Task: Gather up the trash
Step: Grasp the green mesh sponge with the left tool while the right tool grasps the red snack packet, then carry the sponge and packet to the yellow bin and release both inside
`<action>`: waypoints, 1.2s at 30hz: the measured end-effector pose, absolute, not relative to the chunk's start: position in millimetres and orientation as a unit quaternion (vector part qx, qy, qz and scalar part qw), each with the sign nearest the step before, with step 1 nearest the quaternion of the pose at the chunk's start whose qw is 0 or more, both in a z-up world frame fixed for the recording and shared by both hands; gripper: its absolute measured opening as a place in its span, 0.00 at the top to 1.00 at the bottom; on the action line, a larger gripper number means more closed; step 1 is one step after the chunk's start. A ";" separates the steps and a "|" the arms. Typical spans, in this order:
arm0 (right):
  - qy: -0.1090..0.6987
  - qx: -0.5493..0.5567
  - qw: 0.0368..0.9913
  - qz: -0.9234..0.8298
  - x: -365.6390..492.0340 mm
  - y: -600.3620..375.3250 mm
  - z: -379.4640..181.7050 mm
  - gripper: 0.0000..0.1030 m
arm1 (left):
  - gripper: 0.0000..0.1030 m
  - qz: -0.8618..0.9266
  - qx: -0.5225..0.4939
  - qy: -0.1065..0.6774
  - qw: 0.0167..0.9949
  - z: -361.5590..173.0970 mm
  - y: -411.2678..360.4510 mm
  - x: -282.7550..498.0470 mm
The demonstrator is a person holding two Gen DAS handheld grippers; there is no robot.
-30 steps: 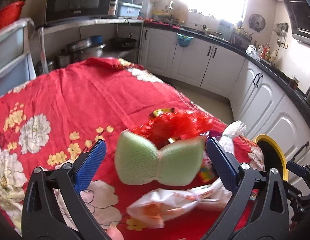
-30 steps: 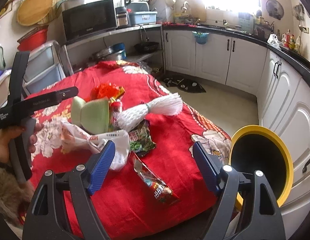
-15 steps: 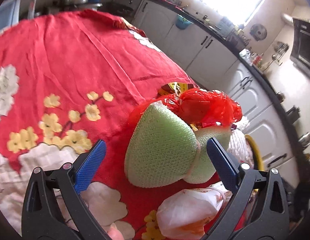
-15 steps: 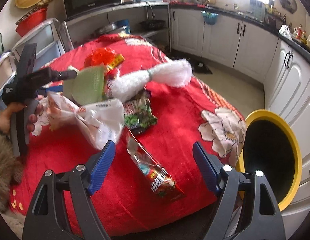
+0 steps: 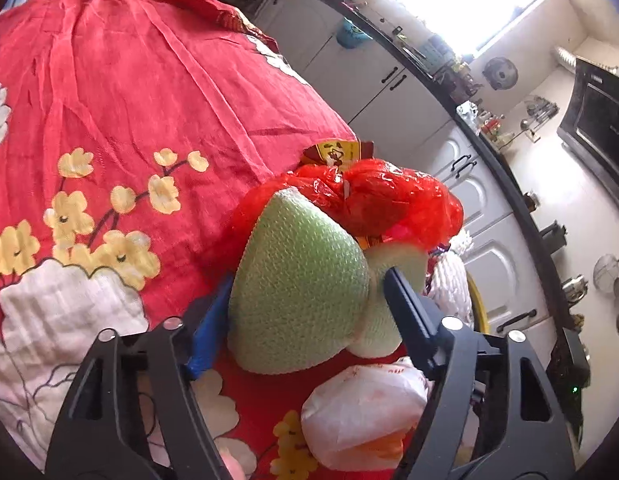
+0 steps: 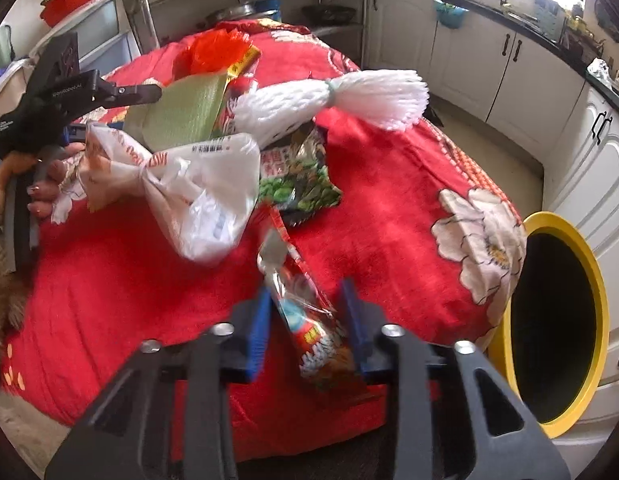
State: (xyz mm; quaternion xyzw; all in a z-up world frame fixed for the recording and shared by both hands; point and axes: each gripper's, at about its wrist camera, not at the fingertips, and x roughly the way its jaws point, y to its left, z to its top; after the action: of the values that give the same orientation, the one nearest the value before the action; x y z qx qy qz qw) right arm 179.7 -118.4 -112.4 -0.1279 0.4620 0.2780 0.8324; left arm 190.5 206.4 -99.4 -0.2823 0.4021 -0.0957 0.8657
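Note:
My left gripper is shut on a green foam net lying on the red flowered tablecloth; the net also shows in the right wrist view. A red plastic bag lies just behind it. My right gripper is closed around a red snack wrapper near the table's front edge. The yellow-rimmed trash bin stands at the right, beside the table.
A knotted white plastic bag, a white foam net and a green snack packet lie mid-table. White kitchen cabinets run along the back and right. A microwave shelf stands at the back left.
Both grippers have closed from wide open: the left onto the green foam net, the right onto the red snack wrapper after moving down and forward to it.

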 end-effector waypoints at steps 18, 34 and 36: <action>0.442 -0.067 0.846 0.290 174.8 -141.7 -89.5 0.81 | 0.76 -0.073 -0.244 0.356 0.899 -52.0 207.5 154.8; 0.400 -0.027 0.869 0.291 164.4 -166.7 -48.5 0.82 | 0.77 -0.112 -0.187 0.314 0.924 10.8 150.2 136.5; 0.392 -0.023 0.874 0.288 164.1 -173.1 -41.5 0.82 | 0.77 -0.120 -0.182 0.309 0.926 17.0 140.2 140.4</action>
State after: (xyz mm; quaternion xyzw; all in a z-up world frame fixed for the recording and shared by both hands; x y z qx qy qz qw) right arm 164.1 -173.1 -41.5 -0.0230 0.3917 0.2881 0.8735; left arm 140.4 140.2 17.0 -0.1821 0.3094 -0.1196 0.9256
